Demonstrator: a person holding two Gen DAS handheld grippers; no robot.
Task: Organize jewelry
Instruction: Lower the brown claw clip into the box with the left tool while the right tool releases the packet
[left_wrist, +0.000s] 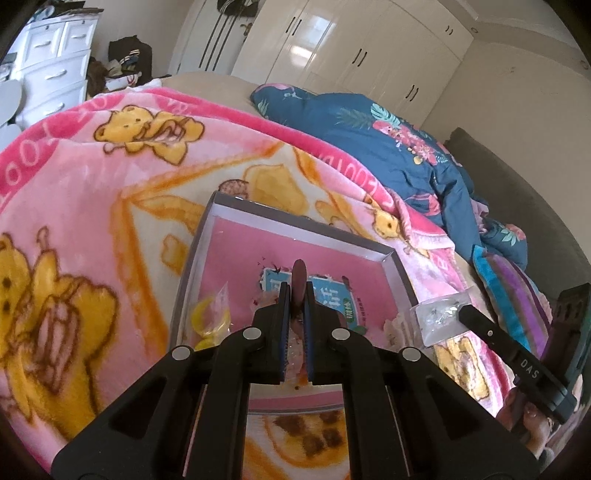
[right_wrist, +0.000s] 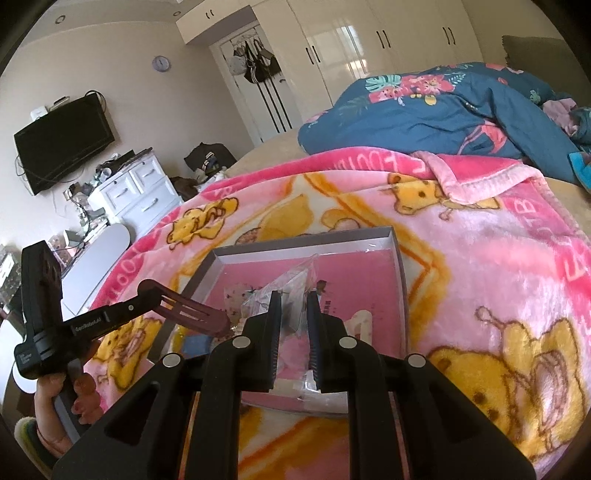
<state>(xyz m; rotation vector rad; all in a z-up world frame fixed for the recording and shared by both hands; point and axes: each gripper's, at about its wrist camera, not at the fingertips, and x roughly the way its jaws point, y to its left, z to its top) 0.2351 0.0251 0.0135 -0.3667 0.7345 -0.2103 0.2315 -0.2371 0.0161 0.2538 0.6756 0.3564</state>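
Note:
A shallow box (left_wrist: 400, 275) with a pink floor lies open on the bed; it also shows in the right wrist view (right_wrist: 400, 258). My left gripper (left_wrist: 298, 291) is shut on a maroon hair clip (left_wrist: 298, 275), held over the box; the clip also shows in the right wrist view (right_wrist: 188, 312). My right gripper (right_wrist: 294, 301) is shut on a clear plastic bag of small jewelry (right_wrist: 295, 284), also seen in the left wrist view (left_wrist: 439, 314), at the box's right edge. A bag with yellow rings (left_wrist: 210, 317) lies in the box's left corner.
The box sits on a pink bear-print blanket (left_wrist: 92, 221). A blue floral quilt (left_wrist: 388, 147) is bunched behind it. A striped cloth (left_wrist: 517, 295) lies to the right. White drawers (right_wrist: 136, 192) and a wall television (right_wrist: 62, 147) stand past the bed.

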